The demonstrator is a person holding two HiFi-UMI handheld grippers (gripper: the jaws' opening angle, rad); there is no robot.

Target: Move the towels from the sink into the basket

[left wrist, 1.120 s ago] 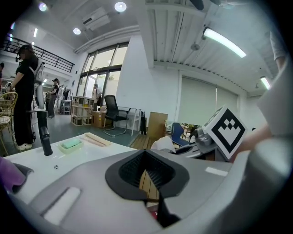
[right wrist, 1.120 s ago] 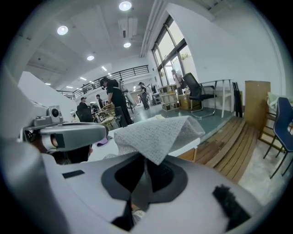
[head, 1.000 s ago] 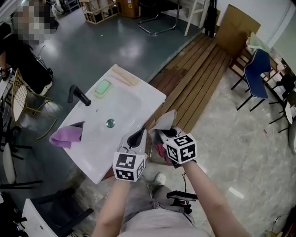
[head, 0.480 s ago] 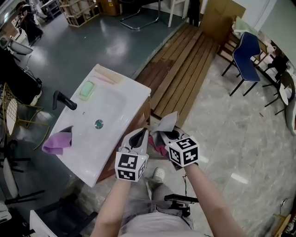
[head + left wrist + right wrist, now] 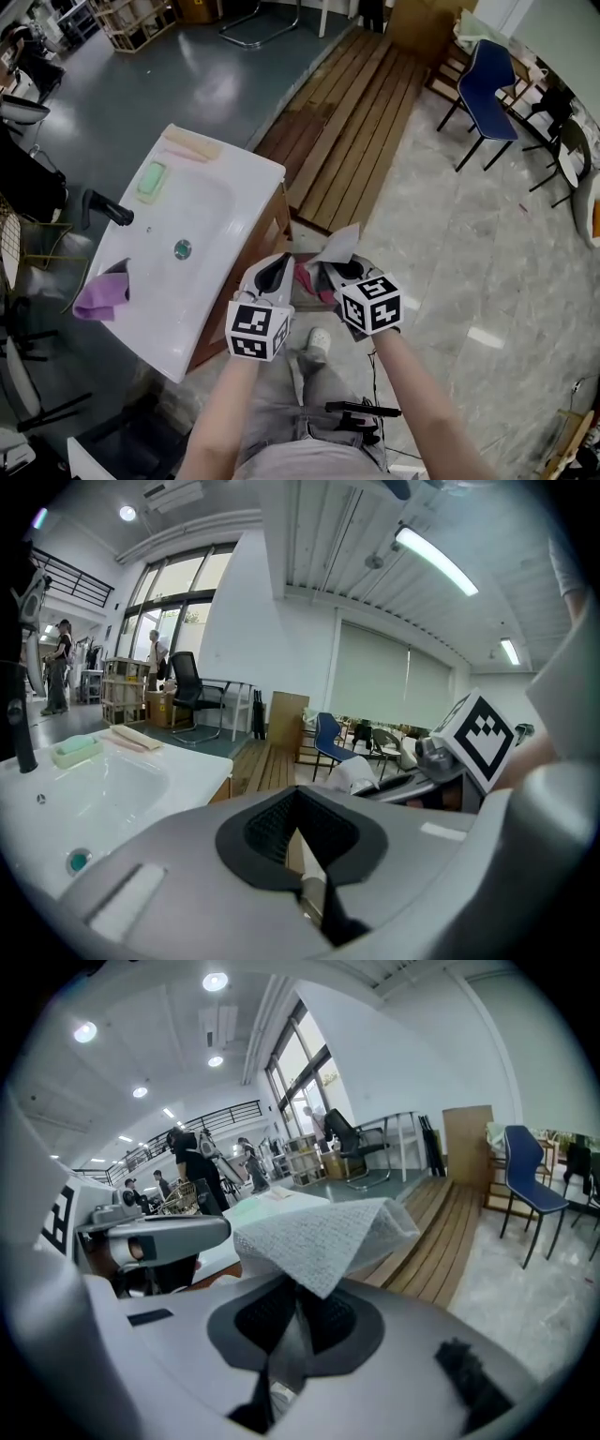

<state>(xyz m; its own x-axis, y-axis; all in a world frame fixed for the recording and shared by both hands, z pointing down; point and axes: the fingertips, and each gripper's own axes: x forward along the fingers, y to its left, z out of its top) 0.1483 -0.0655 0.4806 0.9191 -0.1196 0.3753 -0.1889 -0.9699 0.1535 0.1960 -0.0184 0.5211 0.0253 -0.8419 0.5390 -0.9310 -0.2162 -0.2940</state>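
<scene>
Towel question, OP here: the grey-white towel (image 5: 339, 244) is up in the air, pinched by a fold in the right gripper (image 5: 325, 269), jaws clamped on it, just off the right-hand edge of the sink (image 5: 225, 202). The left gripper (image 5: 274, 273) sits right beside it with its jaws drawn together on nothing. The purple towel (image 5: 99, 294) is crumpled on the sink's rim, on the side where the black faucet (image 5: 105, 208) stands. Can't make out the basket, just a bit of pink cloth (image 5: 305, 278) lower down between the two grippers. How do these things behave?

Reply, sinkfan: looks like light, floppy, waffle-textured cloth to me, zero stiffness, so it'll drape and swing off whatever point you grab. Not fragile, not slippery, and that texture probably gives the pads plenty of bite. A pinch like yours should be enough for the weight, but the loose end could snag on the sink edge, so I'd carry it well clear. For the purple one I'd go for the highest fold of the heap, not the flat bit lying on the porcelain, otherwise the jaws scrape the rim and may catch only a thin layer. If it's wet, expect it heavier and clingy
</scene>
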